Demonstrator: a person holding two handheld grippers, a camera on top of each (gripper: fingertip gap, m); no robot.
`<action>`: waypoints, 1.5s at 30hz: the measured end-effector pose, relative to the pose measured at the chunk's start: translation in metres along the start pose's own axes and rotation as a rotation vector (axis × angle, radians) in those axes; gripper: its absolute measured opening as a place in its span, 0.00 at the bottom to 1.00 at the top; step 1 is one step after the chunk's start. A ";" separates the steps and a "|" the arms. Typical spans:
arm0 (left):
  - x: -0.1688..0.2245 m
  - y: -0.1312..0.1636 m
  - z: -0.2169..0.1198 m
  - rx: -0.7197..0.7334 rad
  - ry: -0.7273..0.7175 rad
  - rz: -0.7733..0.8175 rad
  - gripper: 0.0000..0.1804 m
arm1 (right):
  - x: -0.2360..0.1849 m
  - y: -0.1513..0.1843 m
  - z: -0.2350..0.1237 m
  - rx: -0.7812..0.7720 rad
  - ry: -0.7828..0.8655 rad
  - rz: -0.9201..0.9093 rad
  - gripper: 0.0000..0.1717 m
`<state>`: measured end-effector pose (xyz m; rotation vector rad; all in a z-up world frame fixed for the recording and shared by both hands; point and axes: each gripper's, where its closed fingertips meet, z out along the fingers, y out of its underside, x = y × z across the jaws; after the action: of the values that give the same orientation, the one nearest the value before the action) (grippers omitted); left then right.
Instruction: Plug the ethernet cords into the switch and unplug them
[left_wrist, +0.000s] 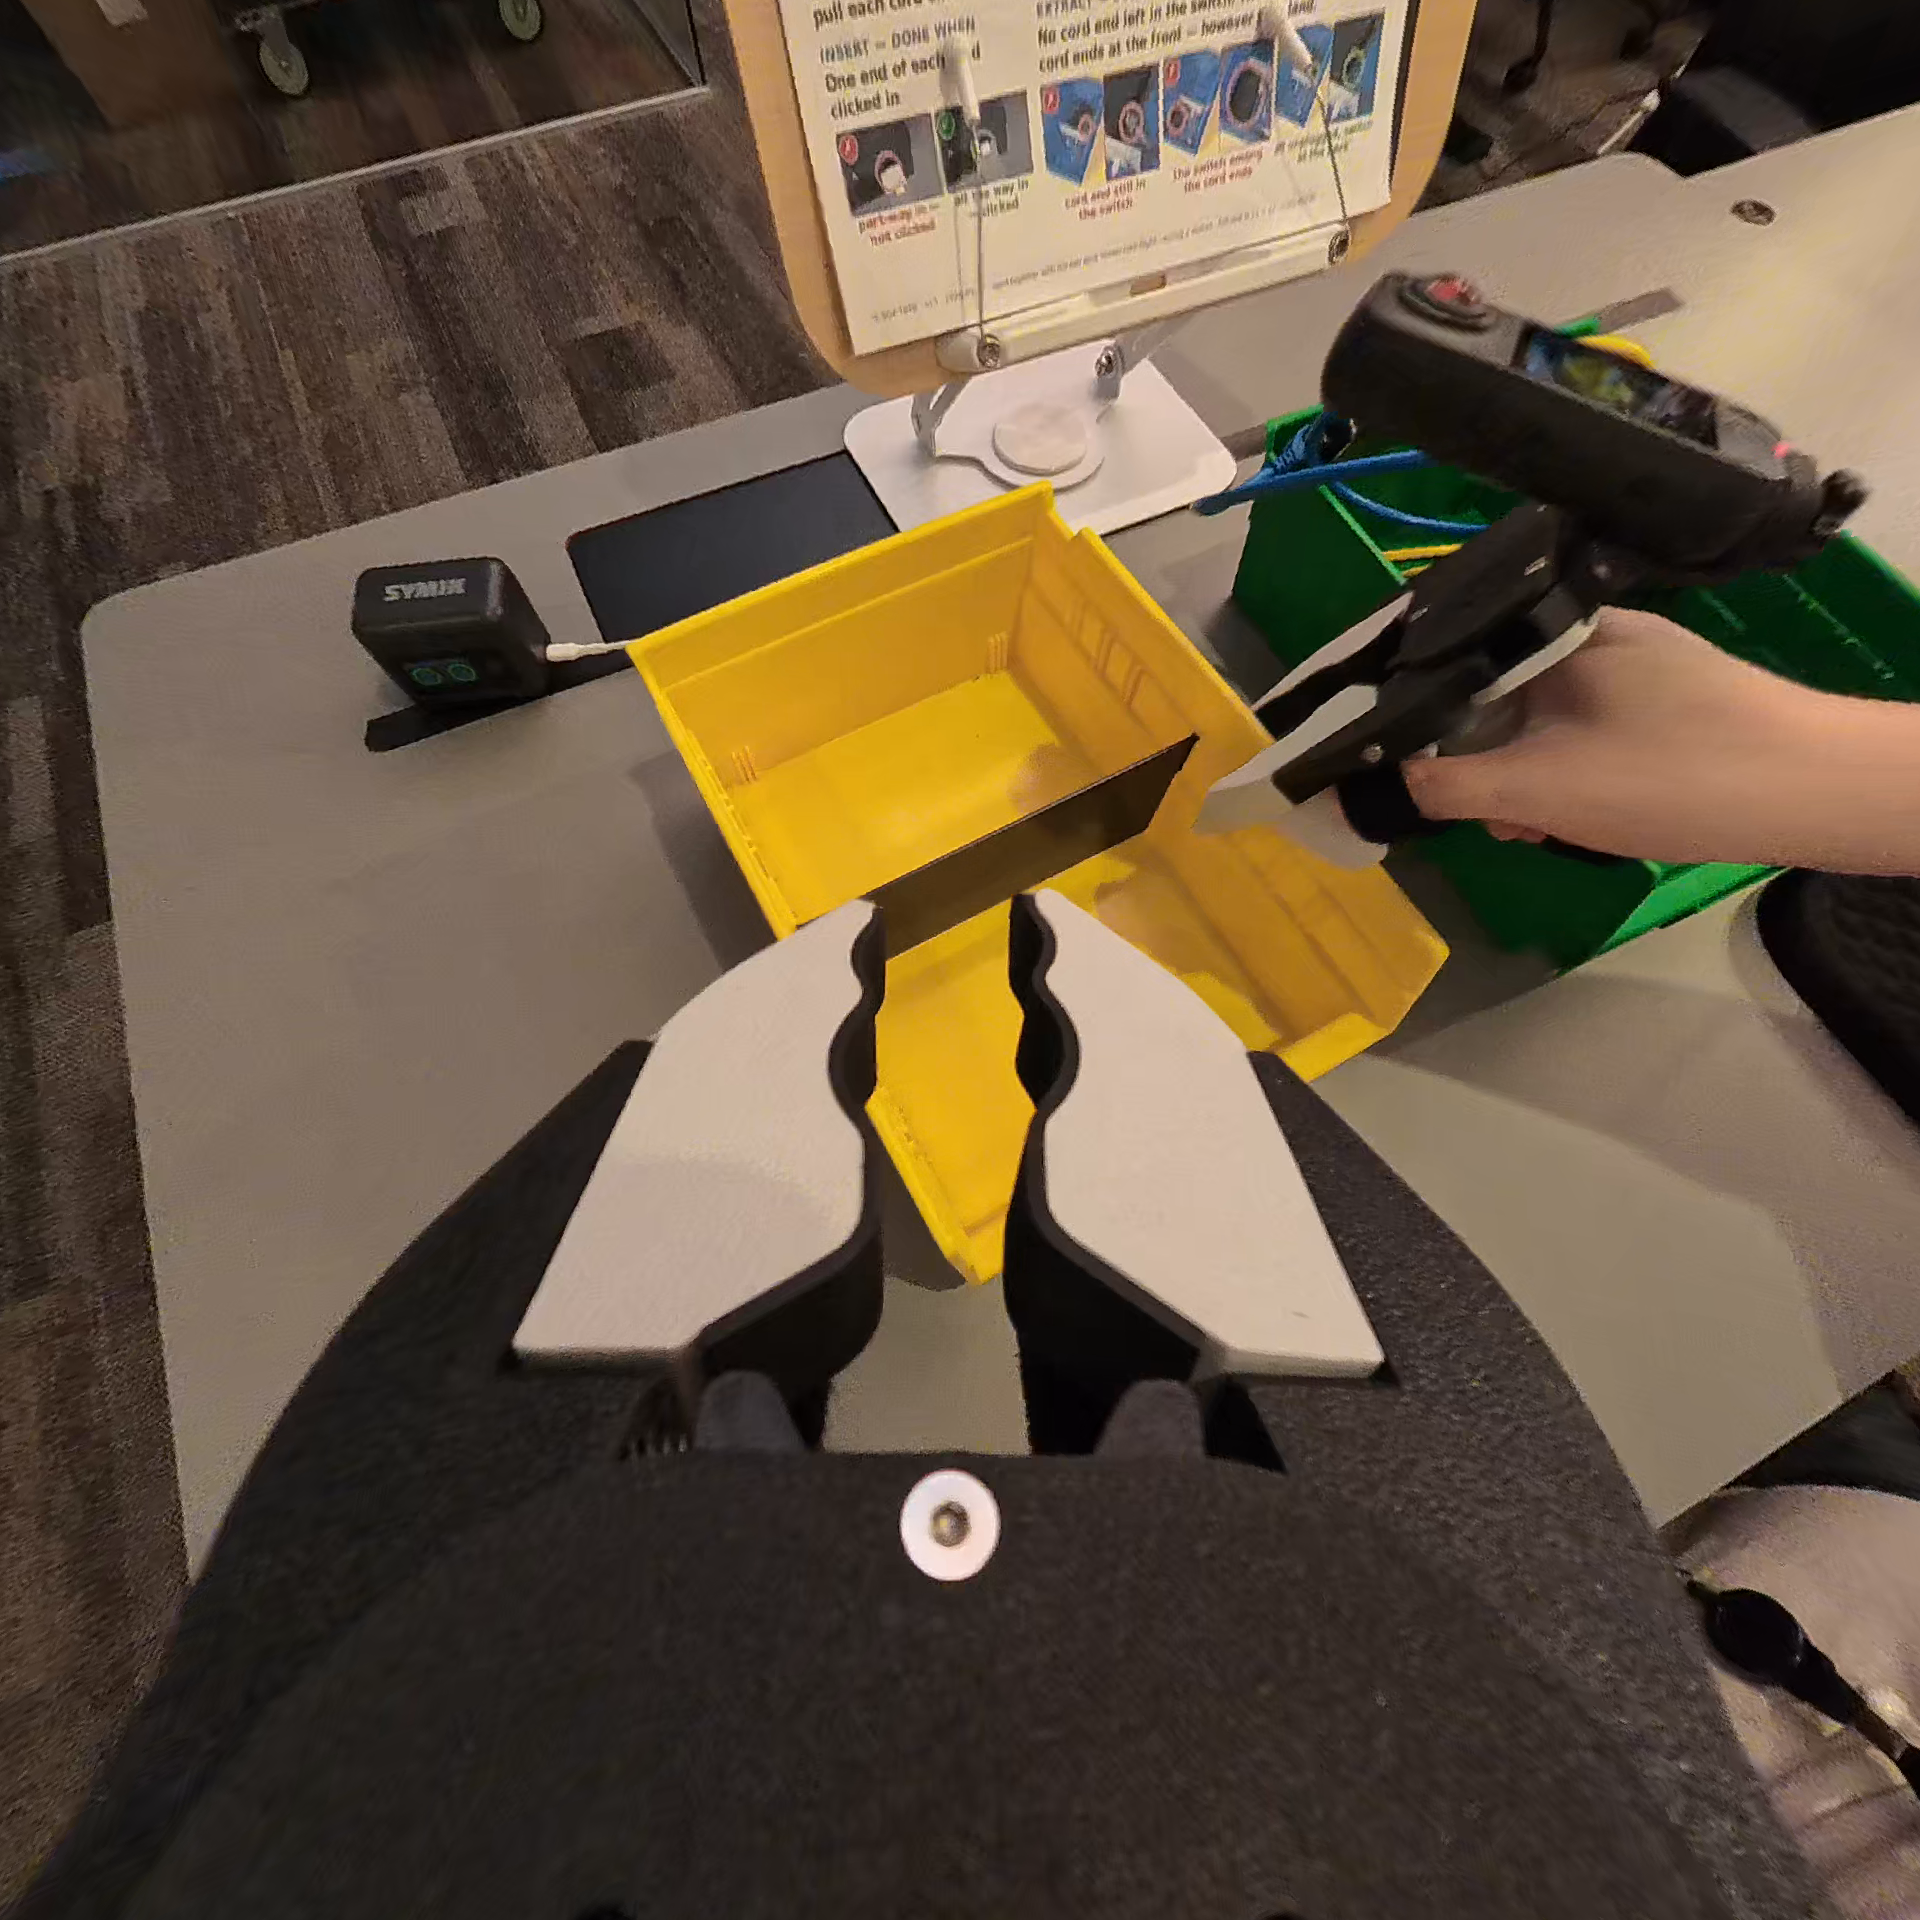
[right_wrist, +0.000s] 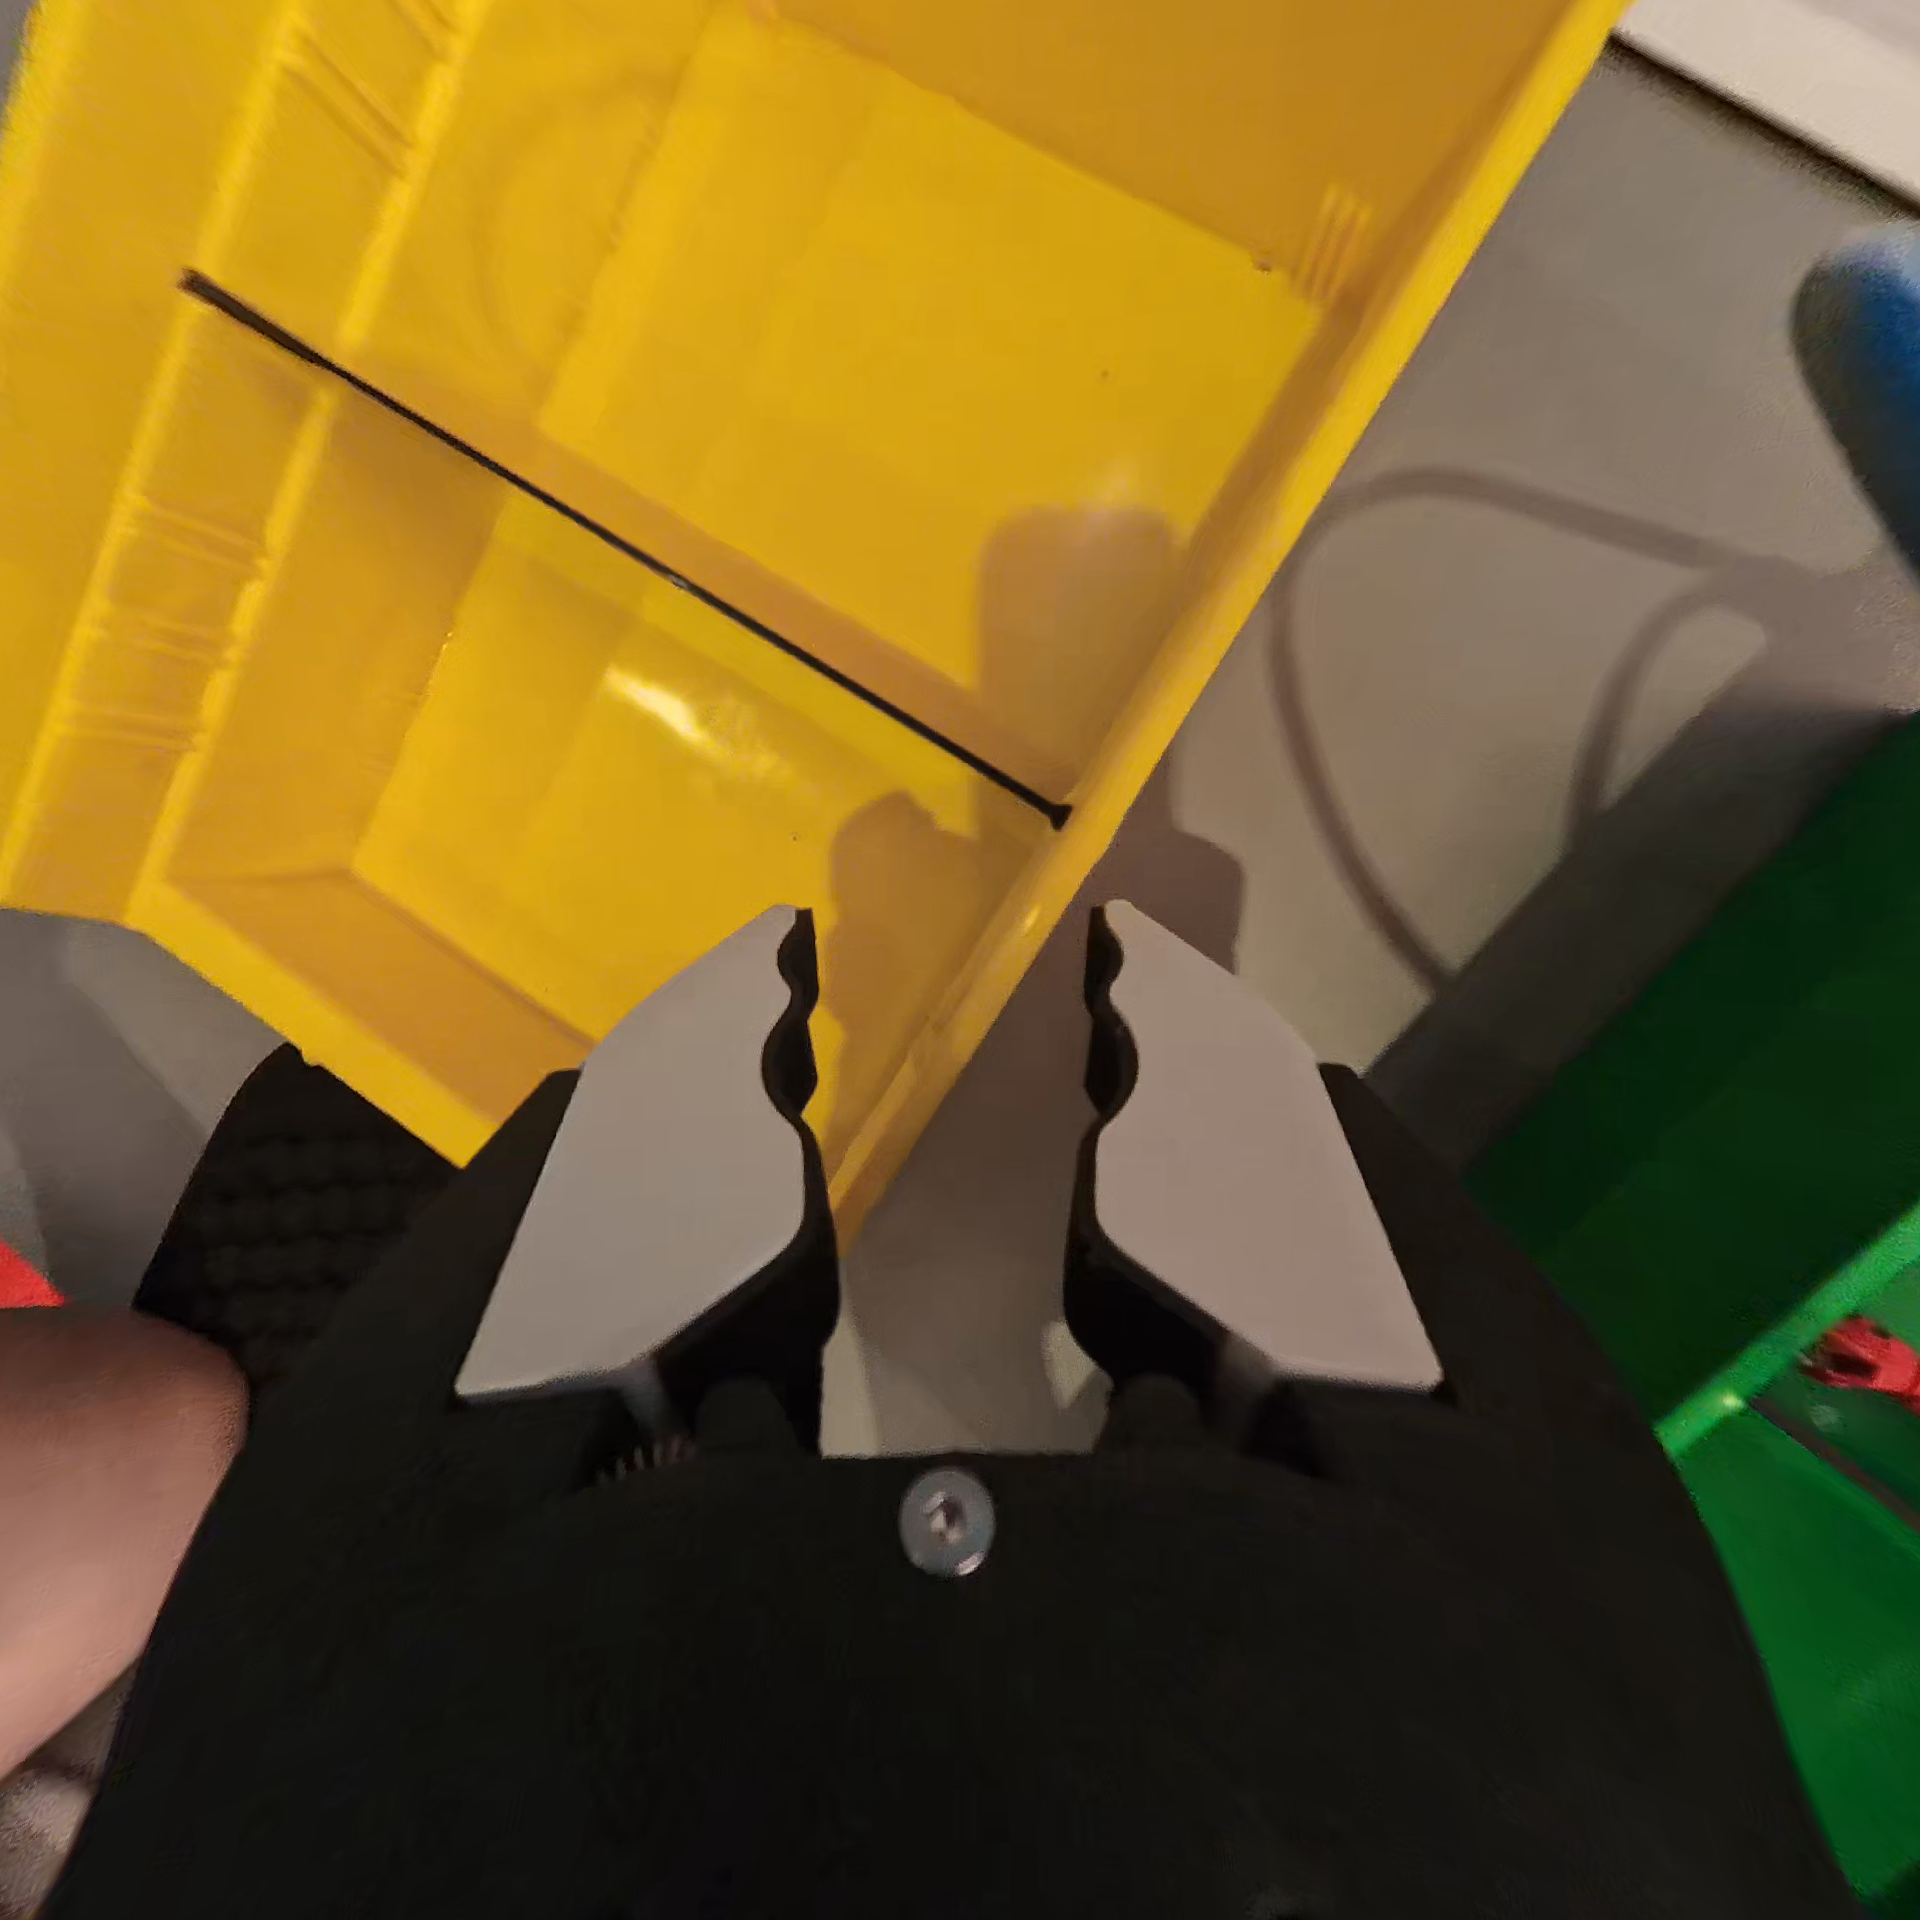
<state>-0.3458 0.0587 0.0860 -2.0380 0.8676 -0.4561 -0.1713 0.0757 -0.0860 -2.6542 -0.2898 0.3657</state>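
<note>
Ethernet cords (left_wrist: 1340, 483) are sitting in green bin (left_wrist: 1320, 561) at back; switch not in view. Both grippers are hovering spread & empty: left gripper (left_wrist: 945, 920) over yellow bin (left_wrist: 1340, 997), right gripper (right_wrist: 951, 925) straddling its wall w/o touching. Risk: snagging or tipping it.

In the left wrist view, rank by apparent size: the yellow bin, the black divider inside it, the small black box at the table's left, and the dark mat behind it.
1. Yellow bin
2. Dark mat
3. Black divider, though nearer the camera, so unsure against the mat
4. Small black box
</note>
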 end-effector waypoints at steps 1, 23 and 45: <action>-0.002 0.001 -0.002 0.005 -0.005 -0.003 0.12 | 0.001 0.002 0.005 -0.012 0.002 0.014 0.30; 0.007 -0.001 -0.014 0.040 0.009 0.061 0.11 | -0.010 0.015 0.024 -0.450 -0.106 0.056 0.03; 0.092 -0.059 -0.037 0.346 0.337 0.050 0.36 | 0.118 0.124 -0.266 -0.138 -0.300 0.225 0.03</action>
<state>-0.2796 -0.0048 0.1558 -1.6431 0.9598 -0.8759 0.0372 -0.1089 0.0635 -2.7699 -0.1100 0.8486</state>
